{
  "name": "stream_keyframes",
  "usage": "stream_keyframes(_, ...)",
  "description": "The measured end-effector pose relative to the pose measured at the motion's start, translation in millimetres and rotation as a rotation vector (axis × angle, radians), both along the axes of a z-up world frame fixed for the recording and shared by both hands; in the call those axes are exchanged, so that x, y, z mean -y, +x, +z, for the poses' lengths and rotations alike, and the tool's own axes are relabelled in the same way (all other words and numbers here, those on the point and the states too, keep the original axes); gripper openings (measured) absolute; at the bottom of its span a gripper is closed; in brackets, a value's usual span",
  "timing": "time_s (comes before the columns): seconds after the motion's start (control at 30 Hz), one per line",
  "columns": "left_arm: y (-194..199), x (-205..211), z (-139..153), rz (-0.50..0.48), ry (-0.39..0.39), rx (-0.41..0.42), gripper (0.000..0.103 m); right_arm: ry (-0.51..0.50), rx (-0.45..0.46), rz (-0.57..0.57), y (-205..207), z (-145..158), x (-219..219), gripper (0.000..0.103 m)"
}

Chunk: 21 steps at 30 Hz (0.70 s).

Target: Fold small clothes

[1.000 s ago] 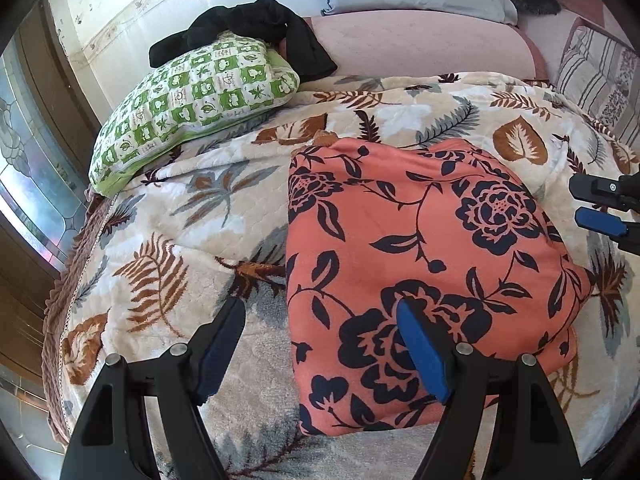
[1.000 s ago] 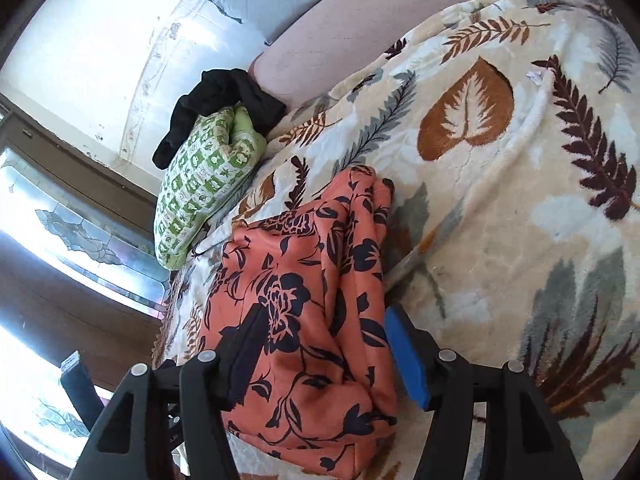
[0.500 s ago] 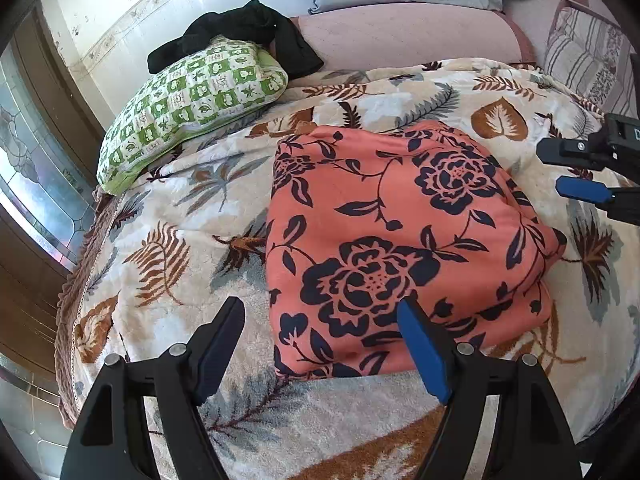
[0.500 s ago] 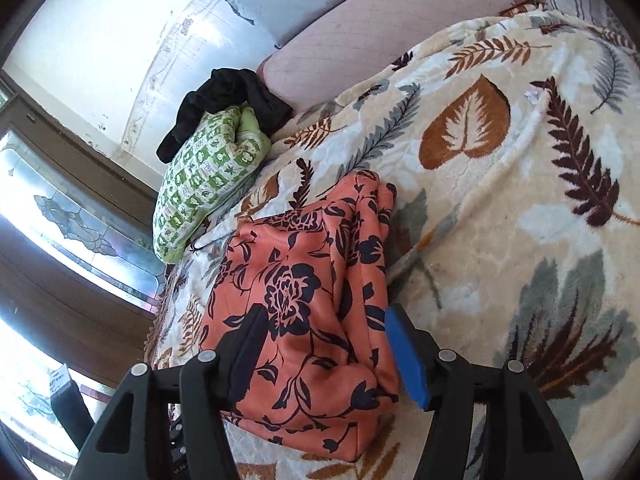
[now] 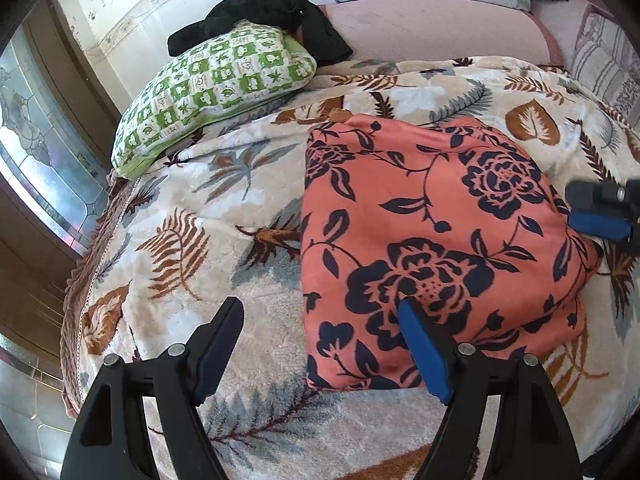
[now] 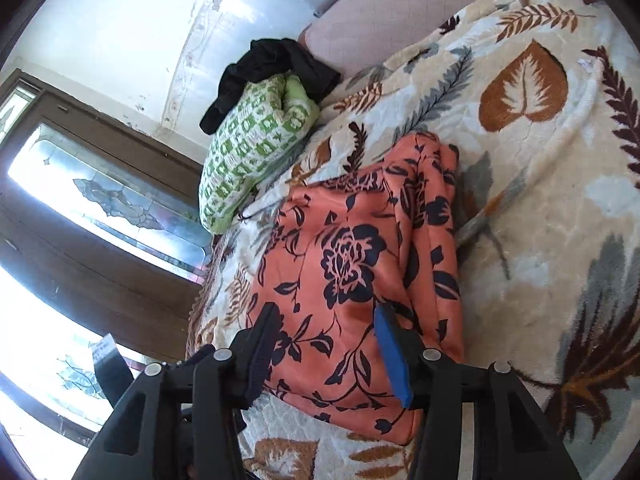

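A folded orange garment with dark blue flowers (image 5: 432, 240) lies flat on the leaf-patterned blanket (image 5: 224, 216); it also shows in the right wrist view (image 6: 356, 280). My left gripper (image 5: 320, 328) is open and empty, hovering over the garment's near left corner. My right gripper (image 6: 324, 332) is open and empty, low over the garment's near edge. The right gripper's tips show at the garment's right edge in the left wrist view (image 5: 600, 208).
A green checked pillow (image 5: 216, 84) with a black garment (image 5: 272, 16) on it lies at the bed's far left. A pink headboard cushion (image 5: 432, 28) and a grey pillow are behind. A glazed wooden door (image 6: 100, 208) stands left of the bed.
Both grippers drew back from the garment and then came closer again. The garment lies still. Both stayed open.
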State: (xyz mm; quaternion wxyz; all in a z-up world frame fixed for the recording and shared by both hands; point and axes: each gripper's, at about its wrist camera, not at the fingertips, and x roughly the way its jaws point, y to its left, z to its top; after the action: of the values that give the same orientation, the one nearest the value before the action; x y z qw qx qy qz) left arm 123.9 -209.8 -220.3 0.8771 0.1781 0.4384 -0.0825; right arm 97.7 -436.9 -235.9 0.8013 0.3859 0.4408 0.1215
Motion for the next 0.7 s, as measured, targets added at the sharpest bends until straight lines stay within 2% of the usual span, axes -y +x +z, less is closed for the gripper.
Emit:
stream_keyframes(0.07, 6.0, 0.0, -8.6, 0.001, -0.001, -0.021, 0.088, -0.033, -0.116, 0.021, 7.6, -23.4, -7.6, 0.047)
stream_keyframes(0.1, 8.5, 2.3, -15.8, -0.011, 0.016, -0.041, 0.089, -0.057, -0.140, 0.015, 9.1, -30.0, -9.0, 0.042)
stream_keyframes(0.17, 8.4, 7.1, -23.4, -0.030, 0.049, -0.040, 0.089, -0.055, -0.139, 0.015, 10.1, -29.2, -7.8, 0.041)
stream_keyframes(0.3, 1.7, 7.8, -11.8, -0.046, 0.060, -0.032, 0.089, -0.079, -0.120, 0.007, 6.7, -21.8, -8.2, 0.041)
stream_keyframes(0.43, -11.1, -4.3, 17.7, -0.015, 0.011, 0.009, 0.089, -0.260, 0.019, -0.045, -8.1, 17.6, -19.1, 0.044)
stream_keyframes(0.5, -19.0, -10.3, 36.4, 0.003, -0.012, 0.038, 0.089, -0.336, 0.102, -0.101, -19.9, 37.7, -23.9, 0.057)
stream_keyframes(0.57, -28.9, -16.7, 56.6, 0.013, -0.029, 0.089, 0.089, -0.376, 0.171, -0.143, -35.7, 52.6, -31.0, 0.061)
stream_keyframes(0.7, -50.7, -27.6, 93.2, 0.021, -0.062, 0.189, 0.089, -0.509, 0.225, -0.180, -68.0, 69.1, -54.5, 0.063)
